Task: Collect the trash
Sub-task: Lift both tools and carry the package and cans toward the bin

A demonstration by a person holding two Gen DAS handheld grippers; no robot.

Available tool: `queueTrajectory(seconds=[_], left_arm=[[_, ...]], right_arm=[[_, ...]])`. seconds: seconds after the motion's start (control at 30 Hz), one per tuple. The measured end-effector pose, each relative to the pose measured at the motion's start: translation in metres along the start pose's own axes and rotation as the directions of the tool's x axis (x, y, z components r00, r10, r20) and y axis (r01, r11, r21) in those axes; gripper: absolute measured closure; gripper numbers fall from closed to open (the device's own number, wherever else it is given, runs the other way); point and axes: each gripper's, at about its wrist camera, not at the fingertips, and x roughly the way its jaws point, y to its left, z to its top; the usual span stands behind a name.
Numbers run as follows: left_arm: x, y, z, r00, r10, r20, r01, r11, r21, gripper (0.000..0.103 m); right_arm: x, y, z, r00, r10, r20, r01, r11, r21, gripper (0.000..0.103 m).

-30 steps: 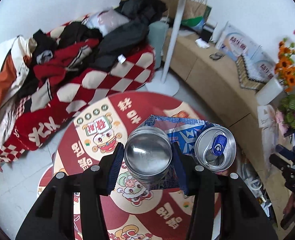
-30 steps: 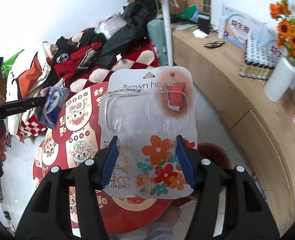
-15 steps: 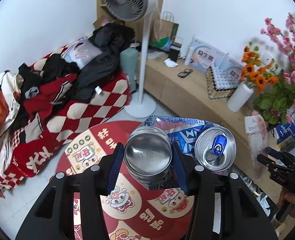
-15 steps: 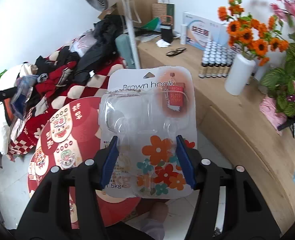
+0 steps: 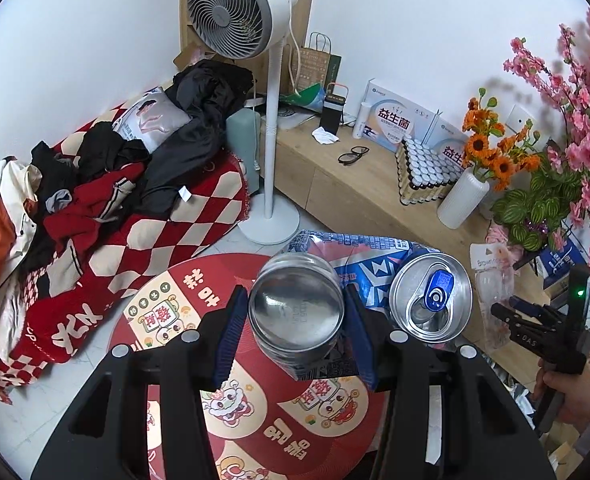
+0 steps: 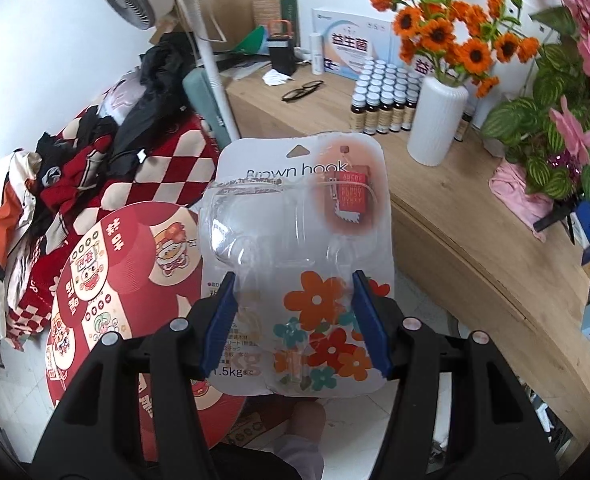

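Note:
My left gripper [image 5: 295, 328] is shut on a silver can [image 5: 296, 308] seen bottom-first, with a blue-and-white wrapper [image 5: 371, 276] pressed against it. A second can [image 5: 431, 298] with a blue pull tab sits just right of the right finger. All are held above the round red table [image 5: 263, 420]. My right gripper [image 6: 295, 320] is shut on a clear "Brown hook" blister pack [image 6: 299, 248] with orange flowers, held upright above the table's right edge [image 6: 107, 280]. The right gripper also shows in the left wrist view [image 5: 535, 328] at the far right with the pack [image 5: 491, 292].
A white standing fan [image 5: 271, 120] stands behind the table. A checkered sofa piled with clothes [image 5: 107, 184] is at the left. A wooden bench [image 6: 475, 248] on the right carries small bottles [image 6: 383, 96], a white vase of orange flowers [image 6: 435, 120], boxes and glasses [image 6: 301, 90].
Both grippers have risen and tilted up with their loads still held. The table has dropped lower in both views, and the fan, bench and flowers have come into view.

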Motion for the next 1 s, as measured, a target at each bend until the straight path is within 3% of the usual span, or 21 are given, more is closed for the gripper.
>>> queueTrajectory(seconds=[0.7, 0.93, 1.0], left_arm=[[-0.009, -0.028, 0.006, 1.0, -0.008, 0.011, 0.008, 1.0, 0.004, 0.056], [-0.011, -0.032, 0.008, 1.0, -0.016, 0.014, 0.016, 1.0, 0.017, 0.056], [-0.011, -0.036, 0.008, 1.0, -0.02, 0.016, 0.019, 1.0, 0.023, 0.056]], right_arm=[[0.02, -0.015, 0.012, 0.998, 0.041, -0.047, -0.041, 0.999, 0.004, 0.044], [0.013, -0.02, 0.015, 0.998, 0.052, -0.028, -0.052, 0.999, 0.007, 0.044], [0.008, -0.02, 0.017, 0.998, 0.054, -0.011, -0.054, 0.999, 0.008, 0.037]])
